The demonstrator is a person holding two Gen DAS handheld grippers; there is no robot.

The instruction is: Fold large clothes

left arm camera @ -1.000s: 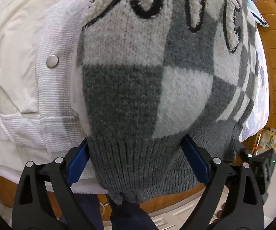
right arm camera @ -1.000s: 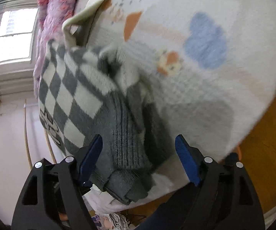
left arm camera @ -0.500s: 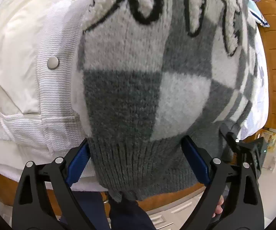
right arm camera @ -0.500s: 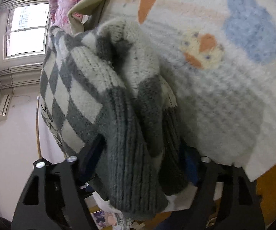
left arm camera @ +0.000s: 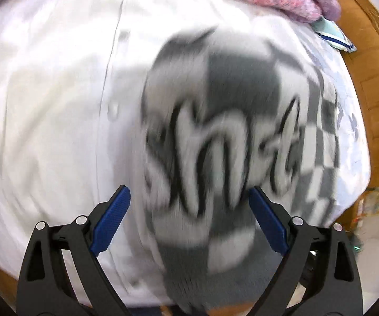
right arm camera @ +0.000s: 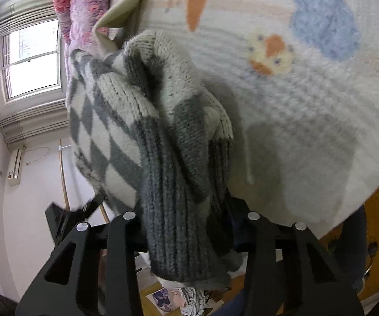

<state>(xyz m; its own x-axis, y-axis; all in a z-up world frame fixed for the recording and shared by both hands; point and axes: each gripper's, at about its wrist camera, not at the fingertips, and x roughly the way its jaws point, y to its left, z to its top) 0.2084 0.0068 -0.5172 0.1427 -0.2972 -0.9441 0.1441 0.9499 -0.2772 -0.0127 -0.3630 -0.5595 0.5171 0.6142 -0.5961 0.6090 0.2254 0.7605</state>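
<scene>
Item: checkered sweater [right arm camera: 126, 121], grey and cream knit with dark lettering, lying on the bed beside the white jacket [left arm camera: 58, 105]; its ribbed hem [right arm camera: 179, 226] hangs at the bed's near edge.

Right hand-held gripper [right arm camera: 189, 226]: jaws closing, ribbed hem bunched between them; the pads are hidden under the knit, so I judge the grip taken or nearly so.

Left hand-held gripper [left arm camera: 189, 210]: jaws wide apart, nothing between them, hovering over the sweater's lettered front; view blurred.

Landmark: patterned blanket [right arm camera: 308, 92] on the bed, directly under the sweater's right side. Pink knit [right arm camera: 84, 8] beyond the sweater, at the far end.

Step in hand, as I judge it: seizing the hem corner to begin a fold.

Next move calls for: a firm clamp, then the left hand-held gripper taking the matching corner before I lift.
</scene>
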